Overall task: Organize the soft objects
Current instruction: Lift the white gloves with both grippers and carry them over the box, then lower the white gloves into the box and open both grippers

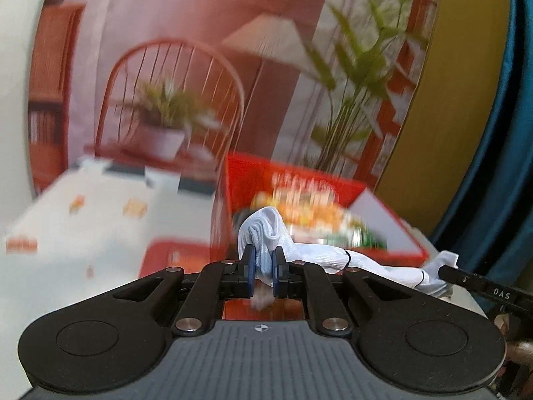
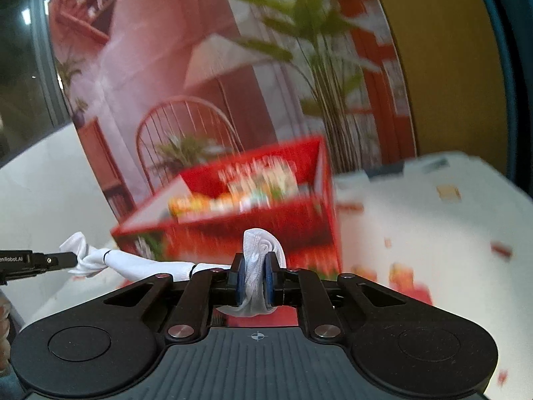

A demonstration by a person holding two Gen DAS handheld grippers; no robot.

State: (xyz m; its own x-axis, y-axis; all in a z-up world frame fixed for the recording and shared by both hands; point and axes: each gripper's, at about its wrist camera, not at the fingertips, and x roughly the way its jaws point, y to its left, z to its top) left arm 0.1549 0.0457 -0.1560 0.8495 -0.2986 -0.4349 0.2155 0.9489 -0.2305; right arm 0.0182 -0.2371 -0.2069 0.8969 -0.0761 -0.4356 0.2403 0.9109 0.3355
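Ribbed white cloth sock (image 1: 266, 230); glossy red cardboard box (image 2: 299, 230)

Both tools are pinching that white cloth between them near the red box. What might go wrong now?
Each tool grips only a bunched end of the white cloth, left tool and right tool, so an end might slip free. The slack middle hangs low and could snag the rim of the red box.

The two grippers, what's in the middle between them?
A white sock stretches between them, one end pinched by the left gripper, the other by the right gripper. Both wrist views show it, with the red box behind.
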